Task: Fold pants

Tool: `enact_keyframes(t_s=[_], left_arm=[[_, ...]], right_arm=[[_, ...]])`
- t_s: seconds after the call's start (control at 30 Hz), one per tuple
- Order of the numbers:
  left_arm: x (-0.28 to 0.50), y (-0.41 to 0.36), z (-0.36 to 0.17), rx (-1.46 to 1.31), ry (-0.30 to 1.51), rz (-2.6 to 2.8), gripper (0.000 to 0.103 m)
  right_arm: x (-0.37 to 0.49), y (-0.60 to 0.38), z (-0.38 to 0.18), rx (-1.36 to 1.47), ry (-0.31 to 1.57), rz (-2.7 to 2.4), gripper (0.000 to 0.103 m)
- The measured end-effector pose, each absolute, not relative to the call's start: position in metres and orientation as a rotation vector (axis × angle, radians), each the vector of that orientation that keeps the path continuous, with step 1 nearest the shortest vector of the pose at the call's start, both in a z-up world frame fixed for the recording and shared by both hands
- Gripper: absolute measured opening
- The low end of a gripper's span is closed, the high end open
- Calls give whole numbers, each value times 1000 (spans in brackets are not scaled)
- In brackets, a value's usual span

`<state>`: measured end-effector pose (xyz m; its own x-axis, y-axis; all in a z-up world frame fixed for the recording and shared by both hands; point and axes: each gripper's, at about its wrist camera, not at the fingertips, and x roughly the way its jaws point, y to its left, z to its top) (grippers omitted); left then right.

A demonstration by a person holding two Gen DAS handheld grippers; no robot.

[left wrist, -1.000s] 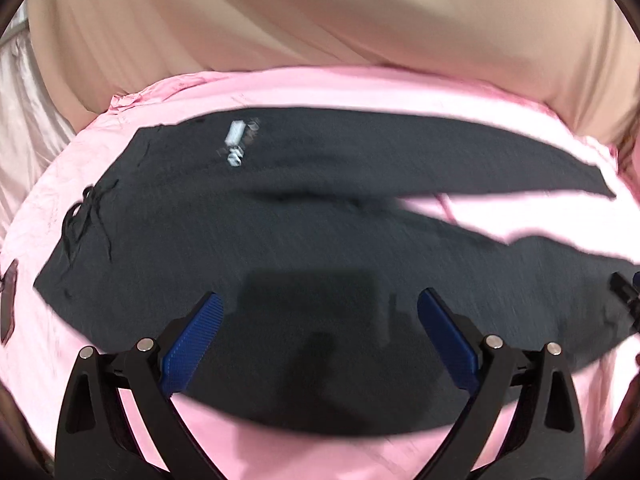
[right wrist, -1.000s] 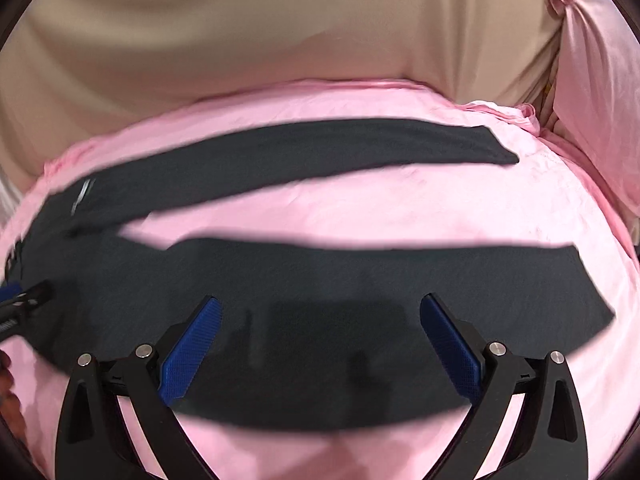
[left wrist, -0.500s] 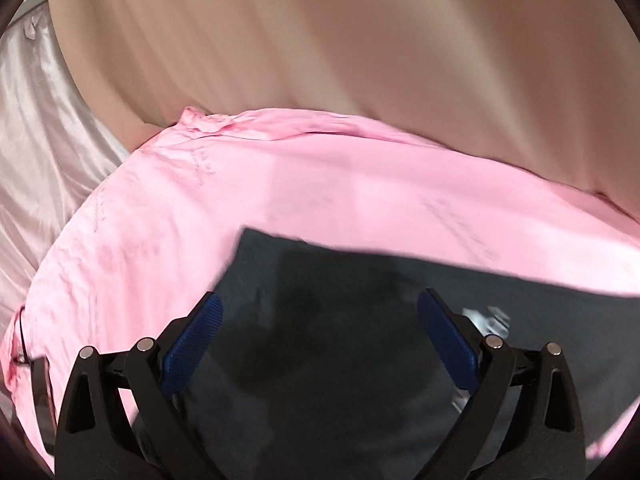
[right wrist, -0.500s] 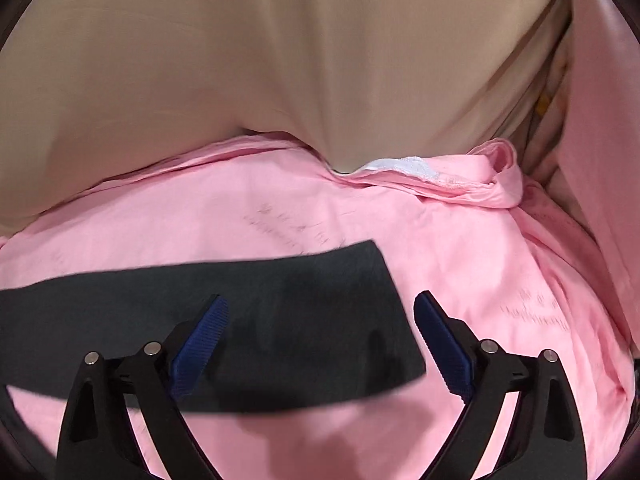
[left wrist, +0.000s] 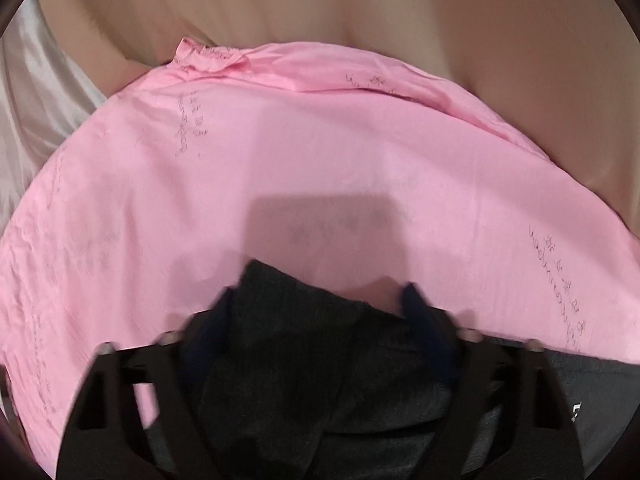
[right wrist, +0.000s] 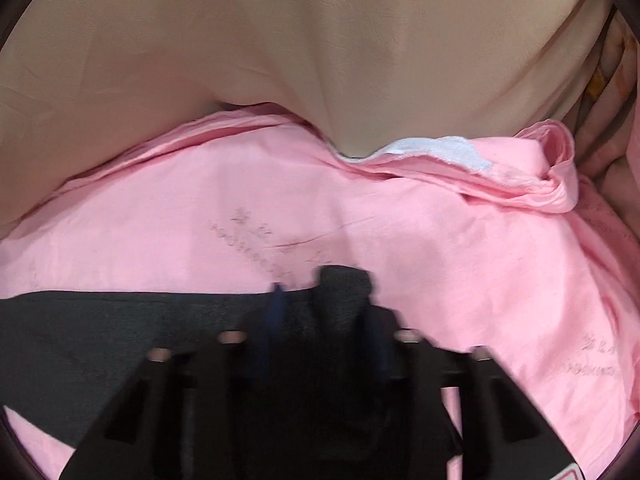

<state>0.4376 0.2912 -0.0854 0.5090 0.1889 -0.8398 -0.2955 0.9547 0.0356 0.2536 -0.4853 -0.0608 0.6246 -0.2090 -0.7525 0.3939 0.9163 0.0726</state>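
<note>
The dark grey pants lie on a pink sheet. In the left wrist view, my left gripper has its blue-padded jaws part closed around a bunched corner of the waist end, and the image is blurred. In the right wrist view, my right gripper has its jaws drawn close around a raised fold at the end of a pant leg. The rest of that leg stretches flat to the left.
A beige curtain hangs behind the pink sheet. A white patch shows at the sheet's rumpled far edge. Pale satin cloth lies at the far left in the left wrist view.
Both grippers moved forward to the far edge of the pants and down onto it. Their jaws went from wide open to closing on the fabric, which has bunched up between them.
</note>
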Motion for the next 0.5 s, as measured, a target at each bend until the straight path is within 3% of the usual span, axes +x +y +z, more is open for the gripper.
enact_keyframes(t_s=[0.03,0.13,0.27,0.5], left_arm=[[437,292,-84,-115,1000,285,47],[428,296,-72,-149,1000,211,22],[391,288,-37,-114,914,148,17],[266,290,37,-119,752,33,17]], right_arm=[[251,-480,-58,233,820,-350,10],[234,-466,-43,229,770,-337,9],[192,-452,-7,237,668,-310,9],[69,-417,52,186,557,-246,8]])
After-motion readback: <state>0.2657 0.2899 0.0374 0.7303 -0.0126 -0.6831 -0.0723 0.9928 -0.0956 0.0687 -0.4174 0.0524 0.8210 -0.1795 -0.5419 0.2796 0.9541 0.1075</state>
